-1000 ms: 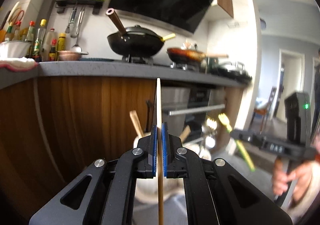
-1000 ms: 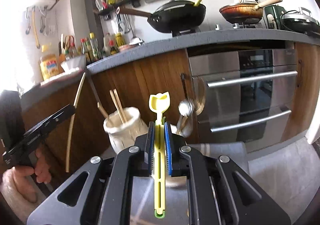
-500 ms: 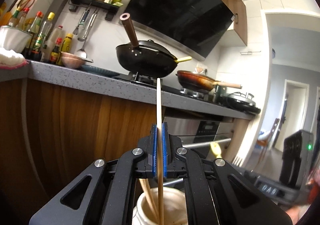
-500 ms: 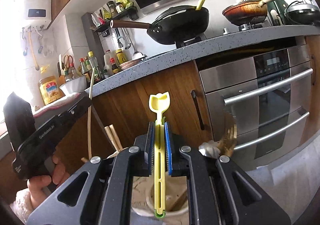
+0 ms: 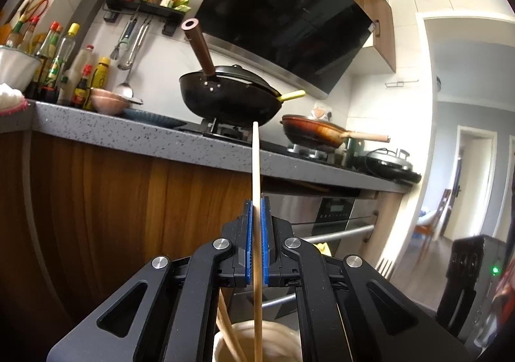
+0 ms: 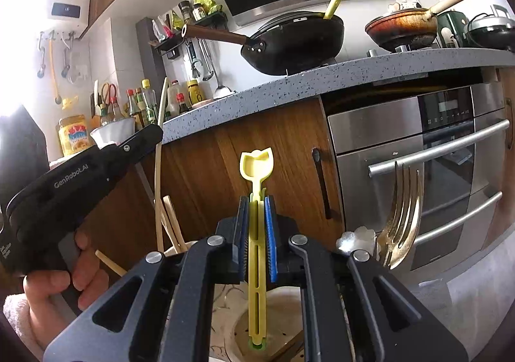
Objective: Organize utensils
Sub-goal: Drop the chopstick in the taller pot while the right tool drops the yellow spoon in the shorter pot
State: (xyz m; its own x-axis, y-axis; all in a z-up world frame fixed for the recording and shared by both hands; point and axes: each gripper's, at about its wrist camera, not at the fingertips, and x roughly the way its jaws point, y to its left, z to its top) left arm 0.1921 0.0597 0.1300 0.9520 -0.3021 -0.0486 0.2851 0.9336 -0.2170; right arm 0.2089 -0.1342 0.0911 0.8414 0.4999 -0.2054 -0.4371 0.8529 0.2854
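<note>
My left gripper (image 5: 256, 204) is shut on a long wooden chopstick (image 5: 256, 165), held upright, its lower end reaching into the cream utensil holder (image 5: 283, 344) just below. Another chopstick (image 5: 225, 326) leans in that holder. My right gripper (image 6: 256, 201) is shut on a yellow plastic utensil (image 6: 256, 165), upright, its lower end over the open mouth of a cream holder (image 6: 283, 323). In the right wrist view the left gripper (image 6: 151, 136) with its chopstick (image 6: 160, 149) is to the left, above a holder with chopsticks (image 6: 172, 220). A gold fork (image 6: 402, 217) stands at the right.
A grey kitchen counter (image 5: 135, 136) with wood cabinet fronts (image 5: 112, 217) is close ahead. On it are a black wok (image 5: 228, 98), a red pan (image 5: 315, 133) and sauce bottles (image 5: 67, 65). A steel oven (image 6: 434, 152) is to the right. A doorway (image 5: 473, 188) opens far right.
Both grippers have come lower and closer over the holders. The chopstick's and the yellow utensil's lower ends now reach into the holder mouths. Both stay gripped.
</note>
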